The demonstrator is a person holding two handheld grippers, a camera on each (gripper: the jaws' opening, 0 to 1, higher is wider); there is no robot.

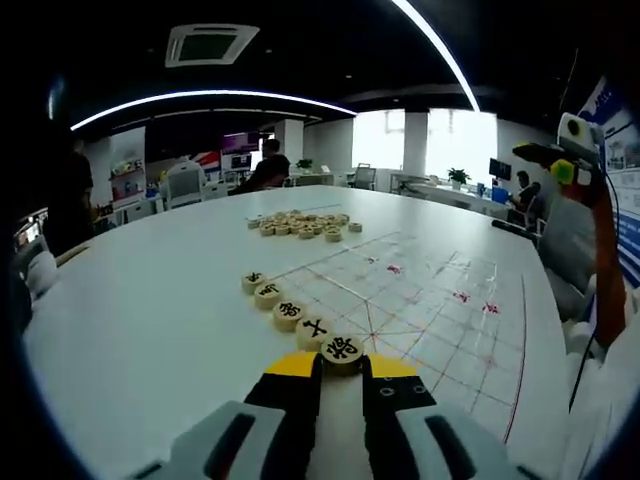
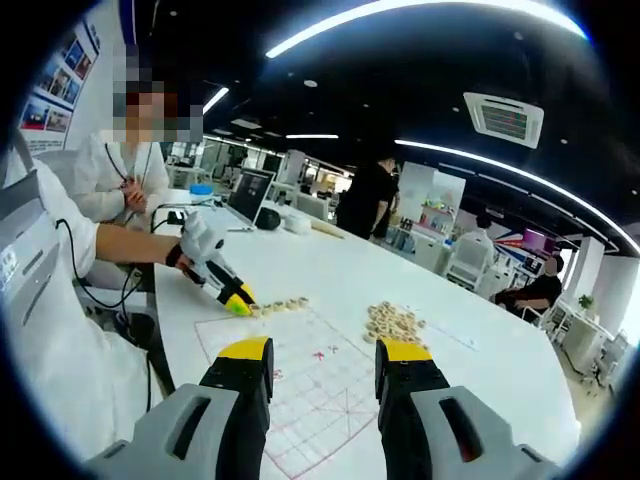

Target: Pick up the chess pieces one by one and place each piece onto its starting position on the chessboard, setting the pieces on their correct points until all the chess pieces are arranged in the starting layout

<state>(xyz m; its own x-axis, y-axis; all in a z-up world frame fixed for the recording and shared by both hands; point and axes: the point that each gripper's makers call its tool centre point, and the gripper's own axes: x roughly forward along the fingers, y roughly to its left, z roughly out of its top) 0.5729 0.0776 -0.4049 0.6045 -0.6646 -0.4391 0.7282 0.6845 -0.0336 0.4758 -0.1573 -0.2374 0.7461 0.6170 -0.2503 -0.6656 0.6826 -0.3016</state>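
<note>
Five xiangqi discs point(image 1: 290, 314) in a diagonal board-edge row, left gripper point(image 1: 341, 366) clamping the nearest; right gripper point(image 2: 322, 352) agape.

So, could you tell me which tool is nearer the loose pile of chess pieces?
Probably right. The right tool hovers open above the board facing the pile; the left tool is at the board's edge row, farther away.

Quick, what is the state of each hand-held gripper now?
Left hand-held gripper: closed on a chess piece at the board's edge.
Right hand-held gripper: open, holding nothing.
</note>
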